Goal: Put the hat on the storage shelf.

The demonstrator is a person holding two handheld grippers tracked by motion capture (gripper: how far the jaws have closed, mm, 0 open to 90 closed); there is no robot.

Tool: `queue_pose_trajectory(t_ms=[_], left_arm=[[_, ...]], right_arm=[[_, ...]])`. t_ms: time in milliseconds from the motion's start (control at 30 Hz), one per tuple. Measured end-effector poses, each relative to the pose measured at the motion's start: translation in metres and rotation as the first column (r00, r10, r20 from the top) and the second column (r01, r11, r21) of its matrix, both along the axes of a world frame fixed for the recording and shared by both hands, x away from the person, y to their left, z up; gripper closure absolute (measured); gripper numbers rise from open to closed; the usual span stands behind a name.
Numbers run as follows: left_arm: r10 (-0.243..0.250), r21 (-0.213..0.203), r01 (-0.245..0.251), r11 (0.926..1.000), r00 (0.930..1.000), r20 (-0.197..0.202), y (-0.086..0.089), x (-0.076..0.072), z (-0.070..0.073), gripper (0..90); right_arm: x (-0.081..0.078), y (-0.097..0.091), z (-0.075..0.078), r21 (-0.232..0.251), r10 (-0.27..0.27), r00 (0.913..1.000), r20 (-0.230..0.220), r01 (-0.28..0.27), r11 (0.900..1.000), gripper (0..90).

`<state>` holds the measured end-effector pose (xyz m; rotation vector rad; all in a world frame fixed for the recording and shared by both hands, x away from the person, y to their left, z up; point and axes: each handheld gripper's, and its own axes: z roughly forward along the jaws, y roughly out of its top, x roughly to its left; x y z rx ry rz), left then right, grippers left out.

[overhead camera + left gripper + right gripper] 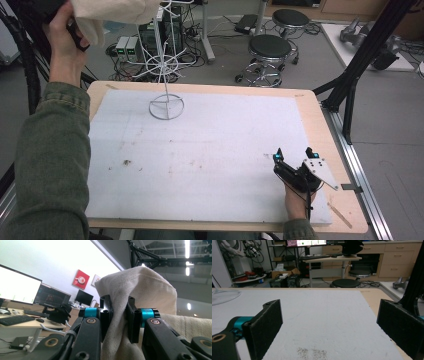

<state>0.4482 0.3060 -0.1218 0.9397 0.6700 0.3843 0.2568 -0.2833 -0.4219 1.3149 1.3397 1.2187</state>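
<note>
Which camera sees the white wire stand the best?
The high view: the white wire stand shows from its ring base up through its spokes, at the table's far left. The right gripper view catches just the base's edge. The left gripper view looks elsewhere.

Olive-green sleeves point(52, 150) cover the person's forearms; black grippers with teal joints, brass-ringed screws, felt-padded fingers point(265, 325), one grey three-cornered plate point(320, 171).

Cream woven cloth point(140, 290) with a fine twill texture, held between the black fingers point(106, 317) of the left gripper point(119, 318), which carries cyan metal collars. White wire stand point(166, 85) on a pale grey mat point(200, 160) flecked with brown stains, laid over the light wooden counter point(320, 125). Right gripper point(329, 327) black with a cyan collar; sleeve point(50, 160) olive green.
</note>
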Motion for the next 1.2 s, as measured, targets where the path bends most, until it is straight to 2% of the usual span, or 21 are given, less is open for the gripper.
queue_pose_trajectory(t_ms=[100,167,300,367,400,433,600,633,700,800,833,933,967,1000,1200], left_arm=[[0.014,-0.009,-0.014,0.9999,0.9999,0.000,0.004,0.003,-0.001,77.5],[0.054,-0.026,-0.054,0.9982,0.9984,-0.016,0.009,0.008,-0.005,77.5],[0.077,-0.043,-0.078,0.9960,0.9962,-0.041,0.013,0.015,-0.013,77.5],[0.081,-0.078,-0.085,0.9933,0.9956,-0.047,0.016,0.020,-0.020,77.5],[0.081,-0.078,-0.085,0.9933,0.9956,-0.047,0.016,0.020,-0.020,77.4],[0.075,-0.118,-0.080,0.9897,0.9959,-0.051,0.019,0.023,-0.027,77.3],[0.085,-0.138,-0.095,0.9858,0.9934,-0.077,0.026,0.025,-0.041,77.2],[0.079,-0.168,-0.092,0.9815,0.9936,-0.080,0.030,0.025,-0.050,77.1],[0.076,-0.193,-0.092,0.9769,0.9932,-0.088,0.034,0.027,-0.059,77.1],[0.082,-0.210,-0.101,0.9725,0.9917,-0.099,0.039,0.028,-0.072,77.0],[0.082,-0.210,-0.101,0.9725,0.9917,-0.099,0.039,0.028,-0.072,76.9],[0.079,-0.235,-0.102,0.9667,0.9913,-0.106,0.045,0.028,-0.090,76.8],[0.079,-0.235,-0.102,0.9667,0.9913,-0.106,0.045,0.028,-0.090,76.8],[0.072,-0.249,-0.100,0.9633,0.9904,-0.118,0.046,0.029,-0.098,76.8],[0.054,-0.258,-0.090,0.9621,0.9884,-0.142,0.044,0.030,-0.116,76.7]], right_arm=[[0.000,0.000,0.000,-0.002,0.000,1.0000,-0.001,0.000,1.0000,5.4],[-0.001,0.000,-0.001,-0.014,0.003,1.0000,-0.003,-0.003,0.9999,5.4],[0.000,0.001,-0.002,-0.045,0.009,0.9999,-0.007,-0.010,0.9990,5.4],[0.000,0.003,-0.003,-0.057,0.017,0.9998,-0.011,-0.018,0.9982,5.4],[0.000,0.003,-0.003,-0.057,0.017,0.9998,-0.011,-0.018,0.9982,5.4],[-0.001,0.004,-0.003,-0.082,0.023,0.9997,-0.011,-0.024,0.9963,5.4],[-0.002,0.004,-0.003,-0.079,0.021,0.9997,-0.010,-0.022,0.9967,5.4],[-0.002,0.003,-0.003,-0.083,0.019,0.9998,-0.007,-0.020,0.9963,5.4],[-0.002,0.002,-0.002,-0.078,0.016,0.9999,-0.006,-0.016,0.9968,5.4],[-0.003,0.002,-0.002,-0.074,0.013,0.9999,-0.002,-0.013,0.9972,5.4],[-0.003,0.002,-0.002,-0.073,0.013,0.9999,-0.003,-0.013,0.9972,5.4],[-0.002,0.002,-0.002,-0.070,0.014,0.9999,-0.006,-0.015,0.9975,5.4],[-0.002,0.002,-0.002,-0.070,0.014,0.9999,-0.006,-0.015,0.9975,5.4],[-0.002,0.002,-0.002,-0.083,0.019,0.9998,-0.003,-0.019,0.9964,5.4],[-0.002,0.004,-0.001,-0.079,0.024,0.9997,0.000,-0.024,0.9966,5.4]])
